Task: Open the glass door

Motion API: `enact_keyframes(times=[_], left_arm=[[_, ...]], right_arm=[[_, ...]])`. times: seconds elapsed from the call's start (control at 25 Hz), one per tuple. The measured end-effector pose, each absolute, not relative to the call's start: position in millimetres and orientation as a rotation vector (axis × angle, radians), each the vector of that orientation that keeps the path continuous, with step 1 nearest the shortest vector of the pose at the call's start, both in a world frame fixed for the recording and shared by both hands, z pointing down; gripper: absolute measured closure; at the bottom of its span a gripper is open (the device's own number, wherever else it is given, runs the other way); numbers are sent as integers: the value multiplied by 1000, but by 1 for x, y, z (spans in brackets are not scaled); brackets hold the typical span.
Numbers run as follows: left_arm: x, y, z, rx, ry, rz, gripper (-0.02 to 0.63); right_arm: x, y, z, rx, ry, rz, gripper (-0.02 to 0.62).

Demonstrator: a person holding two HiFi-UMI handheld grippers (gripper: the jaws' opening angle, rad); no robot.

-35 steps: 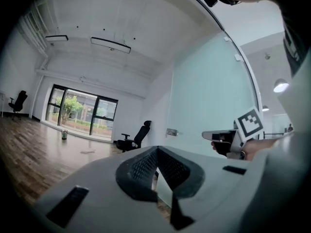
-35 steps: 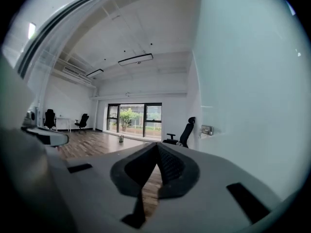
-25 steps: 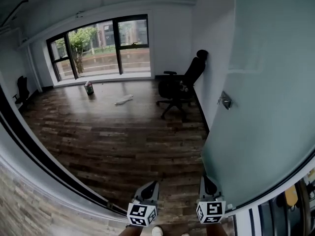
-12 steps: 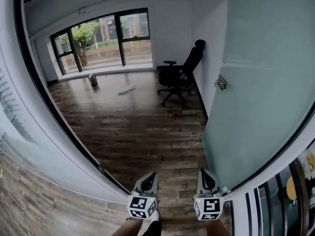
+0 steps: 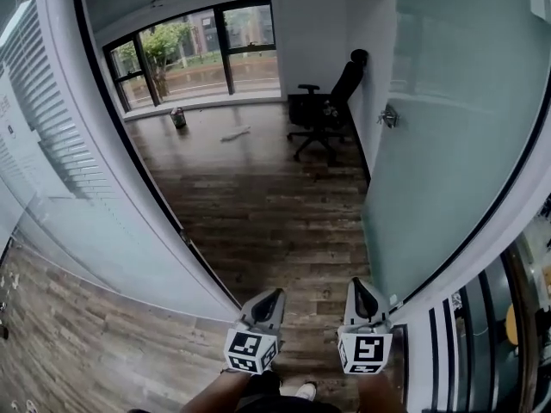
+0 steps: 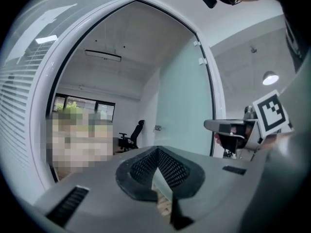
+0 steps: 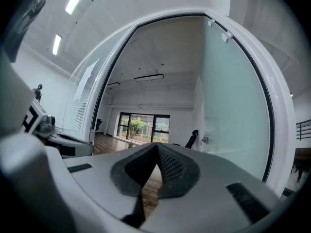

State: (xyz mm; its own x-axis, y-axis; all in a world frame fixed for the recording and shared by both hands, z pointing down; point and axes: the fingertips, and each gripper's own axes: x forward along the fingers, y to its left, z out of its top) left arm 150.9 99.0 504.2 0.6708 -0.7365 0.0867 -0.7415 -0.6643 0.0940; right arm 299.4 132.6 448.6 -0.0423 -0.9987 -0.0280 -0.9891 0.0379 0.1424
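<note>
Glass door (image 5: 448, 144) swung wide on the right, both grippers held at the threshold with their jaws closed and empty.

From where I stand, a dark wooden floor (image 5: 258, 205) runs through the doorway to a wide window (image 5: 207, 50) on the far wall. The frosted door leaf stands open into the room, near the right-hand wall, and a glass wall with blinds (image 5: 52, 162) flanks the opening on the left. A black office chair (image 5: 331, 110) sits near the far edge of the door, with a small tin (image 5: 178, 119) and a white scrap (image 5: 234, 133) on the floor by the window. The left gripper (image 5: 272, 294) and right gripper (image 5: 356, 284) point side by side into the opening, the right one just beside the door's lower edge and well short of its metal handle (image 5: 388, 117).
</note>
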Motion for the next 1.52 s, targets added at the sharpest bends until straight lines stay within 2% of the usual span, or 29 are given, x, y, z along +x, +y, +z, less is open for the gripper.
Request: enact_keyframes(times=[0.28, 1.0, 1.52], left_arm=[[131, 129, 502, 2771, -1202, 70, 603], [24, 173, 491, 2792, -1159, 27, 603], [8, 198, 494, 2808, -1115, 24, 603]], right_arm=[[276, 167, 436, 2153, -2224, -158, 580], [164, 218, 449, 2128, -2113, -209, 580], [138, 243, 454, 2114, -2094, -220, 580]])
